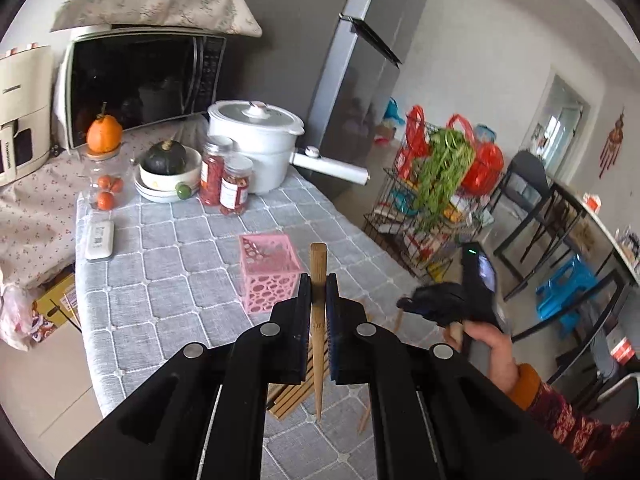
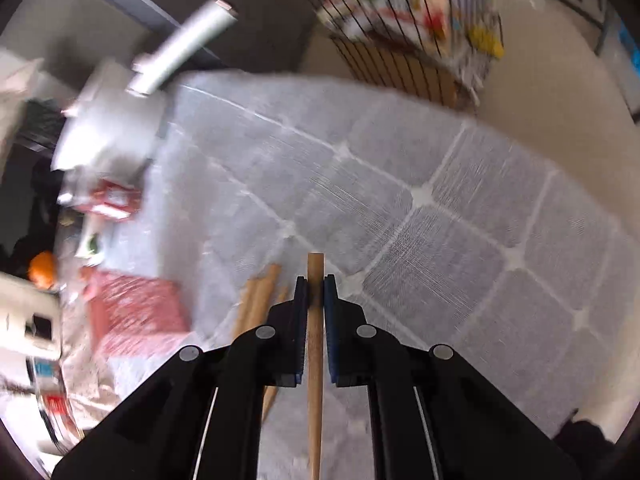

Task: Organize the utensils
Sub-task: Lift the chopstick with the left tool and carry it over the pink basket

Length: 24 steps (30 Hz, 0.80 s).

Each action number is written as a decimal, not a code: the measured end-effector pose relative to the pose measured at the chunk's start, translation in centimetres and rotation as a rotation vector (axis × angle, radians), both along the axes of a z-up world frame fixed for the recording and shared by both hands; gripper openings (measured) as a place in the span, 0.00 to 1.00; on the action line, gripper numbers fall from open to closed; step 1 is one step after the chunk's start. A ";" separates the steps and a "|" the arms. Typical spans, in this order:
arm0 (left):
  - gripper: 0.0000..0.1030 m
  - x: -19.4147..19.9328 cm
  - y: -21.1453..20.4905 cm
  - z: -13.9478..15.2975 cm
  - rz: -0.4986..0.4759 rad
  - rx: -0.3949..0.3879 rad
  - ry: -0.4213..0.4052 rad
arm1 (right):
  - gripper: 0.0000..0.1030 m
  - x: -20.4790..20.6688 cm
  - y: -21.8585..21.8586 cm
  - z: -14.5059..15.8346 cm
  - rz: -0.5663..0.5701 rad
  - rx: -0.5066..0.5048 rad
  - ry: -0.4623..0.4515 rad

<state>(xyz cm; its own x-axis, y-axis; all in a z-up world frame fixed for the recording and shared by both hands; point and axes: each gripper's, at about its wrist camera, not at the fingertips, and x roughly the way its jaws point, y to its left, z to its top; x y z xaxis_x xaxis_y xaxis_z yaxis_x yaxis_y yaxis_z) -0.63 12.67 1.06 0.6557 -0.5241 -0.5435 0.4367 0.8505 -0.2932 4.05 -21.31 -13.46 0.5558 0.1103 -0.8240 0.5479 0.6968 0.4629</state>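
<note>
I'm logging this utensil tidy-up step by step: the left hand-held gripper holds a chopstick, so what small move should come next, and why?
Probably carry the left hand-held gripper forward over the pink basket and tip the chopstick in. Its jaws are shut on the chopstick, and the basket stands open-topped just ahead to the left.

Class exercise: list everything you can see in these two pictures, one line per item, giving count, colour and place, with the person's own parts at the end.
Held chopsticks: two, wooden, one in the left jaws, one in the right.
Loose chopsticks: several, wooden, on the cloth below the left gripper.
Holder basket: one, pink, mid-table.
Tablecloth: one, grey checked.
Pot: one, white, lidded, at the back.
Jars: two, red contents, before the pot.
Squash: one, dark green, in a bowl.
Microwave: one, black-fronted, rear left.
Wire rack: one, black, beyond the table.
Left gripper: black, shut.
Right gripper: black, shut.
Hand: one, orange cuff.
</note>
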 end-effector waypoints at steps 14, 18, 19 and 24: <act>0.06 3.5 1.5 6.6 0.241 -0.182 -0.136 | 0.08 -6.4 2.2 21.5 0.054 -0.181 -0.570; 0.06 6.1 0.8 7.2 0.317 -0.175 -0.198 | 0.08 -4.0 3.4 23.7 0.103 -0.177 -0.631; 0.06 6.7 0.5 7.2 0.332 -0.162 -0.210 | 0.08 -3.5 3.6 23.8 0.116 -0.176 -0.636; 0.06 10.1 -0.6 5.1 0.356 -0.123 -0.195 | 0.08 0.3 5.7 22.9 0.186 -0.185 -0.626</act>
